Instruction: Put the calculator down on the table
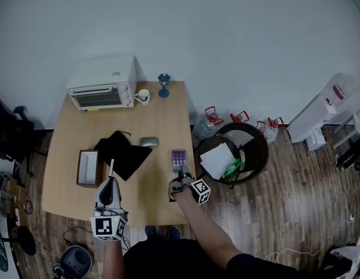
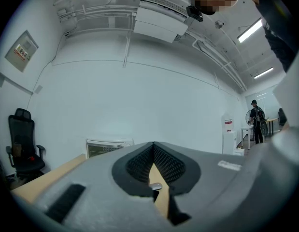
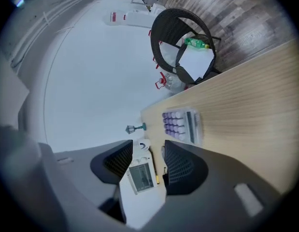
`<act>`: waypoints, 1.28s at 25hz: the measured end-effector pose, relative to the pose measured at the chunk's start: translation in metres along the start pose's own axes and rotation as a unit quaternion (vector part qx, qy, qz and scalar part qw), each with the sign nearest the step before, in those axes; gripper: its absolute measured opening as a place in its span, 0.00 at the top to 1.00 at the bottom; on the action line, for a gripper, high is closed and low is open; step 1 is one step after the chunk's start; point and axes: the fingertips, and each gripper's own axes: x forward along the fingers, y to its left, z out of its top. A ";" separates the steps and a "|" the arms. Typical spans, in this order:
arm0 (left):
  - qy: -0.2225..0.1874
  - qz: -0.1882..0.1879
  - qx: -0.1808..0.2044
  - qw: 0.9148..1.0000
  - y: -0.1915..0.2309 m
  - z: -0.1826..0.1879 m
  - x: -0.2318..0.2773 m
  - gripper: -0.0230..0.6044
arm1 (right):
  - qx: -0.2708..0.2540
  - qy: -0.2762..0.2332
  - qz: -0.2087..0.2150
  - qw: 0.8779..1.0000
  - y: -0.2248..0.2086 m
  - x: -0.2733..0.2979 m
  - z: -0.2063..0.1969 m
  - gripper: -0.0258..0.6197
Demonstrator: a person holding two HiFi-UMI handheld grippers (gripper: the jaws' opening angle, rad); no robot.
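Note:
The calculator [image 1: 178,158], grey with purple keys, lies flat on the wooden table [image 1: 165,118] near its right edge. My right gripper [image 1: 181,171] hovers just on the near side of it, open, with nothing between its jaws. In the right gripper view the calculator [image 3: 180,124] sits beyond and to the right of the right gripper [image 3: 148,151], apart from the pads. My left gripper [image 1: 111,165] is over the table's front left, by the black cloth. In its own view the left gripper [image 2: 153,148] has its pads meeting at the tips, holding nothing.
A white toaster oven [image 1: 103,83], a mug [image 1: 143,96] and a small blue lamp [image 1: 163,84] stand at the table's far end. A black cloth [image 1: 123,153], a grey mouse [image 1: 148,142] and an open box [image 1: 88,167] lie mid-table. A dark basket [image 1: 254,161] with paper stands right of the table.

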 end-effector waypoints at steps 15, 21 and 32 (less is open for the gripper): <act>0.012 -0.001 -0.005 1.000 -0.002 -0.007 0.009 0.97 | -0.080 0.032 0.153 0.984 0.136 -0.035 -0.018 0.62; 0.008 -0.005 -0.005 1.000 -0.003 -0.009 0.012 0.97 | -0.091 0.031 0.179 0.979 0.177 -0.051 -0.029 0.62; -0.014 0.004 0.014 1.000 0.016 0.005 0.043 0.97 | -0.084 0.035 0.180 0.979 0.178 -0.058 -0.036 0.62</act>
